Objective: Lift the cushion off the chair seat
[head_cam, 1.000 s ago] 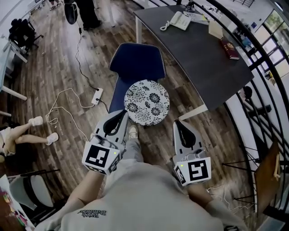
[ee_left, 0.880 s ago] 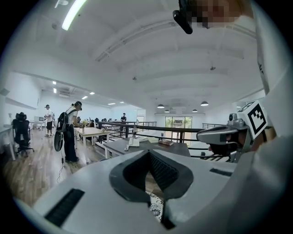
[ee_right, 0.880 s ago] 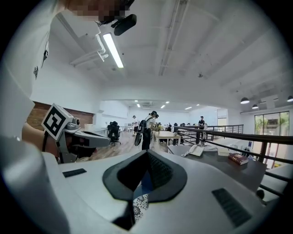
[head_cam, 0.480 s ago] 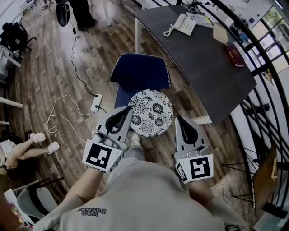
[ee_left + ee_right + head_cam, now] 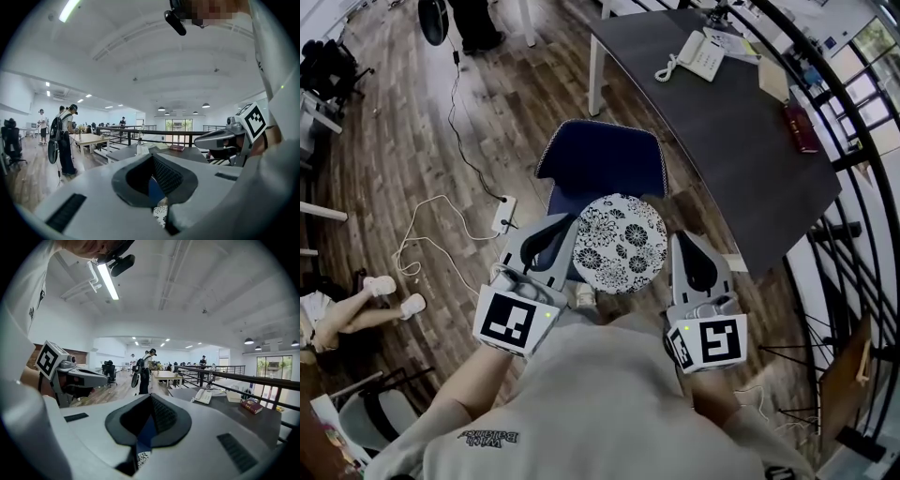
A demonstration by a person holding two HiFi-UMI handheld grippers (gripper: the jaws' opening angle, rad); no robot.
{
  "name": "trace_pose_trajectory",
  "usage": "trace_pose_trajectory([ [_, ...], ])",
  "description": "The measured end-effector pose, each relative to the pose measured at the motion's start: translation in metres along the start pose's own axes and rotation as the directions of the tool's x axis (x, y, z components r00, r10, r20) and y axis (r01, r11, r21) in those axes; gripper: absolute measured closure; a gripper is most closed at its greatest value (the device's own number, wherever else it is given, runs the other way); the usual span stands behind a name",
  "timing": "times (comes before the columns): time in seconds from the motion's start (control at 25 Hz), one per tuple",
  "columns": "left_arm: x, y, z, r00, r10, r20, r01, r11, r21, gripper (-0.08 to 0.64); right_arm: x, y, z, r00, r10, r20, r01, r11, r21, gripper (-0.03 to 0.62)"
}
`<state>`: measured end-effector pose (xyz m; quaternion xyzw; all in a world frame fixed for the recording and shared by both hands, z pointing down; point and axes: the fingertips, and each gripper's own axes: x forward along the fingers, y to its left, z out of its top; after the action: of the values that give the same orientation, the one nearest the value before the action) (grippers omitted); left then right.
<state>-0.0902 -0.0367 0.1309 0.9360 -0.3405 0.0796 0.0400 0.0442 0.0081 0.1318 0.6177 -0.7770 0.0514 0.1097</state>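
A round cushion [image 5: 623, 242] with a black-and-white flower print lies on the seat of a blue chair [image 5: 602, 157]. My left gripper [image 5: 572, 219] sits at the cushion's left edge with its jaws shut and nothing in them. My right gripper [image 5: 681, 238] sits at the cushion's right edge, also shut and empty. Whether either one touches the cushion I cannot tell. In the left gripper view the shut left gripper [image 5: 152, 157] points over the chair, and a bit of the cushion [image 5: 161, 216] shows below it. In the right gripper view the shut right gripper [image 5: 150, 397] shows the same, with the cushion [image 5: 140, 458] below.
A dark table [image 5: 731, 141] stands right behind the chair, with a telephone [image 5: 701, 54] and a red book [image 5: 802, 127] on it. A power strip [image 5: 502, 212] with cables lies on the wood floor to the left. A black railing [image 5: 853, 178] runs along the right. A person [image 5: 469, 23] stands far off.
Both grippers have moved forward toward the chair and now flank the cushion instead of hanging short of it. Their jaws stayed shut. The cushion has not moved on the seat.
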Motion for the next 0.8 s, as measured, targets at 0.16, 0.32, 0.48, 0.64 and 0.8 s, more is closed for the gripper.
trace_pose_trajectory([
  [0.16, 0.007, 0.01, -0.008, 0.999, 0.031, -0.027, -0.031, 0.999, -0.011, 0.557, 0.018, -0.005, -0.003, 1.0, 0.019, -0.01, -0.019, 1.0, 0.002, 0.589],
  [0.32, 0.013, 0.018, -0.016, 0.991, 0.11, -0.079, -0.113, 0.993, -0.034, 0.557, 0.028, -0.014, -0.006, 0.999, 0.049, -0.021, -0.049, 0.999, 0.008, 0.589],
  [0.48, 0.028, 0.004, -0.02, 0.992, 0.068, -0.103, -0.075, 0.994, -0.073, 0.557, 0.033, -0.026, -0.012, 0.996, 0.076, -0.037, -0.075, 0.997, 0.012, 0.589],
  [0.64, 0.043, -0.008, -0.021, 0.993, 0.04, -0.111, -0.05, 0.995, -0.09, 0.557, 0.038, -0.033, -0.021, 0.994, 0.099, -0.049, -0.098, 0.995, 0.022, 0.589],
  [0.8, 0.051, -0.013, -0.02, 0.992, 0.046, -0.114, -0.056, 0.994, -0.091, 0.557, 0.041, -0.039, -0.028, 0.992, 0.117, -0.054, -0.115, 0.993, 0.03, 0.589],
])
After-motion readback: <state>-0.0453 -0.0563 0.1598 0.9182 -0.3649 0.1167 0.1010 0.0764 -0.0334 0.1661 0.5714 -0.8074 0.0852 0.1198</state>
